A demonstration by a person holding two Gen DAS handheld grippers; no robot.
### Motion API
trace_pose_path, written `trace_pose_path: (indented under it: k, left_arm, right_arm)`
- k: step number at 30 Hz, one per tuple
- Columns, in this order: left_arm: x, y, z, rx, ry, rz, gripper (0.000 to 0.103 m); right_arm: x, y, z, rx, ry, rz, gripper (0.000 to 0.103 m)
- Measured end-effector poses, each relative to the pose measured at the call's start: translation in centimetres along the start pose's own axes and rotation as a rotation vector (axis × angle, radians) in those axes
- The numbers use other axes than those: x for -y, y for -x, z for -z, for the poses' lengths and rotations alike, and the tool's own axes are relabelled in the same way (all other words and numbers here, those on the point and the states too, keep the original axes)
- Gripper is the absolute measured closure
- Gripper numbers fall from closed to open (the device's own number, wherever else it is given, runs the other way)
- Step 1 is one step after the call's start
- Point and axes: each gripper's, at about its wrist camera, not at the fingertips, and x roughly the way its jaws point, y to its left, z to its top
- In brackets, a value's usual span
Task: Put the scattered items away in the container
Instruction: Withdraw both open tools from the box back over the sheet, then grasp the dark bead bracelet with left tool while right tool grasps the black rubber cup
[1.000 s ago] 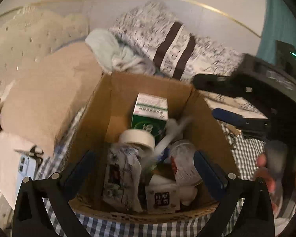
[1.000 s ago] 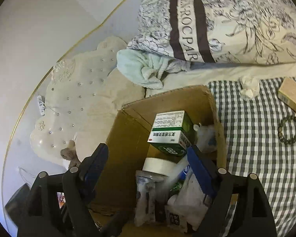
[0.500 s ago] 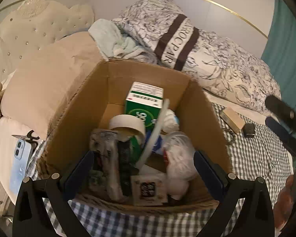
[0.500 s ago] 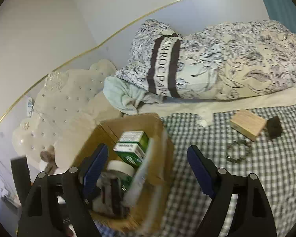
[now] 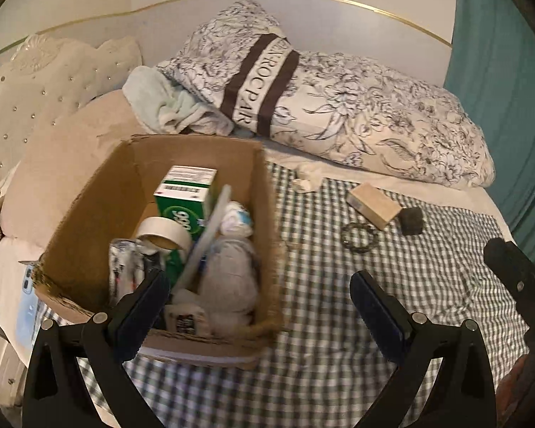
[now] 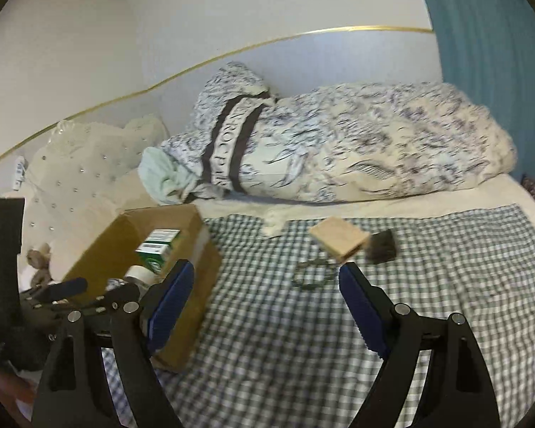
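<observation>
Both views have swung rightward since a second ago; the open brown cardboard box, then centred between the left gripper's fingers, now sits at left, and checked cloth with loose items has come into sight.

Left to right, left wrist view:
- light blue phone, flat beside the box's left wall;
- cardboard box, upright on the green-and-white checked cloth, flaps open, nearly full; holds a green-and-white carton standing at the back, a roll of pale tape before it, a printed sachet at front left, a long white strip leaning diagonally, crumpled white wrapping at right, a small white labelled packet at the front wall;
- left gripper, black frame with blue pads, jaws spread wide, nothing between them; left finger over the box's front edge, right finger over bare cloth;
- crumpled white tissue at the cloth's far edge;
- dark beaded bracelet, lying flat; just beyond it a small tan wooden block; close beside the block a small black object, kind not clear;
- floral white pillow with brown lettered stripe along the back.

Right wrist view: right gripper, same build, jaws wide apart, holding nothing; bracelet, block and black object lie beyond its fingertips, blurred.
</observation>
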Motion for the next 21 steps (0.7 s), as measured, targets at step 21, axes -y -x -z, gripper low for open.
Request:
trace_pose_path:
  k: [21]
  left_arm:
    - [11.0,-5.8,-1.7,-0.081,-0.075,0.097,0.000]
  right_arm:
    - [10.3,-0.4,-4.8,0.059,-0.023,0.145,0.018]
